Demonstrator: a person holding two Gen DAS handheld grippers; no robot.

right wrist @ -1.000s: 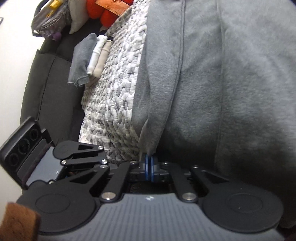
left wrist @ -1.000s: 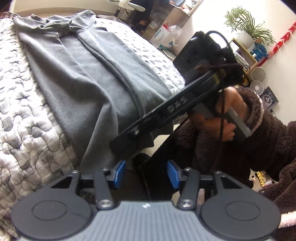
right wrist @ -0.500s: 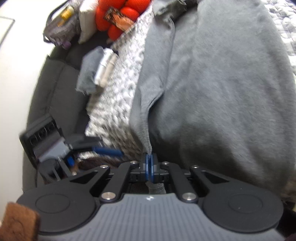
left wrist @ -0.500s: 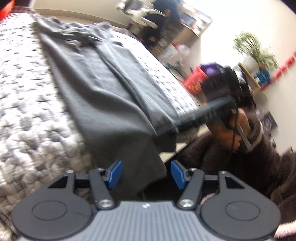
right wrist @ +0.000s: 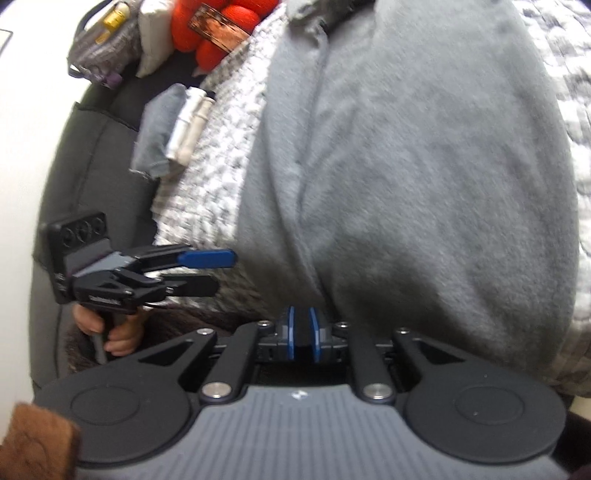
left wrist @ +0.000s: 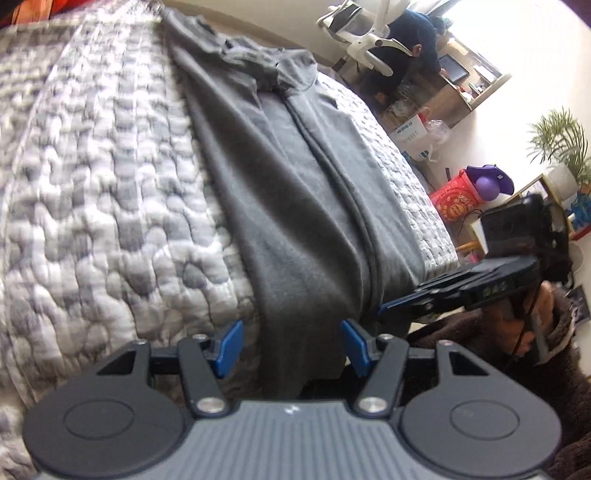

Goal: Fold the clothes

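- Quilted grey-and-white bed cover (left wrist: 110,206) fills the left of the left wrist view, with a cluttered room corner, a white office chair (left wrist: 364,35) and a potted plant (left wrist: 561,144) along the upper right.
- Your task piece, the grey garment (left wrist: 295,206), lies lengthwise down the bed, its near end draped over the bed's edge at the lower centre of both views. A raised seam or fold runs along it toward the crumpled far end at the top of the frame.
- Your right tongs (right wrist: 302,334) have just let go: a second ago their blue pads were pinched on the garment's hanging edge, and now the jaws are opening, with a narrow dark gap and no cloth between them. The grey fabric hangs just behind them, apart from the pads.
- Your left tongs (left wrist: 291,347) stand about half open and hold nothing. A second ago they faced the dark gap beside the bed; now the hanging end of the garment sits between their blue pads, untouched.
- That release likely means the last pull or smoothing of this edge is over, and your left hand looks lined up to take the hem next.
- Folding itself seems barely begun; the piece is still at full length.
- Folded grey cloth (right wrist: 157,140) rests on the dark couch at the upper left of the right wrist view, clear of the work.
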